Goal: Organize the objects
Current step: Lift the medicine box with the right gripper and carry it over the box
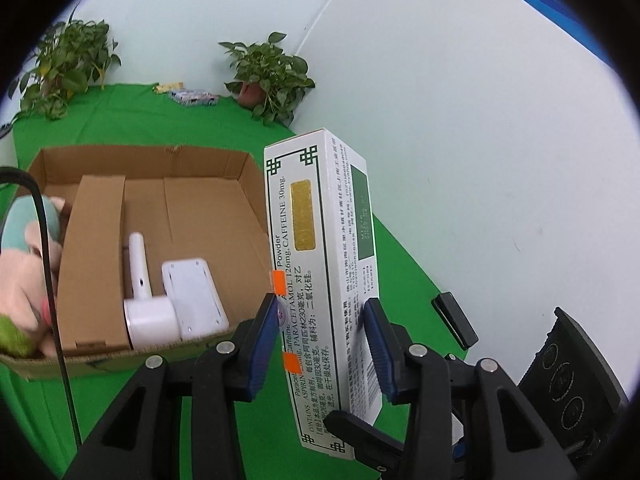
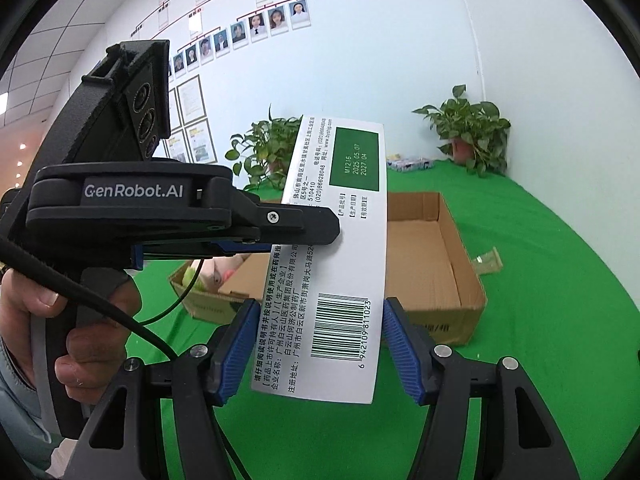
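Observation:
A tall white medicine box (image 1: pixel 316 248) with green borders is held upright above the green cloth. My left gripper (image 1: pixel 322 340) is shut on it, a blue pad on each side. In the right wrist view the same medicine box (image 2: pixel 340 256) shows its barcode face, and my right gripper (image 2: pixel 320 344) is shut on its lower end, pads touching both edges. One finger (image 2: pixel 296 222) of the left gripper lies across that face. An open cardboard box (image 1: pixel 192 208) stands to the left, holding a white handheld device (image 1: pixel 148 316), a flat white unit (image 1: pixel 192 292) and a plush toy (image 1: pixel 24 272).
Two potted plants (image 1: pixel 272 76) (image 1: pixel 64 68) and small packets (image 1: pixel 192 96) sit at the back of the green cloth (image 1: pixel 240 132). A white wall (image 1: pixel 480 160) rises close on the right. A clear wrapper (image 2: pixel 488 260) lies right of the cardboard box (image 2: pixel 436 272). A person's hand (image 2: pixel 80 340) grips the left handle.

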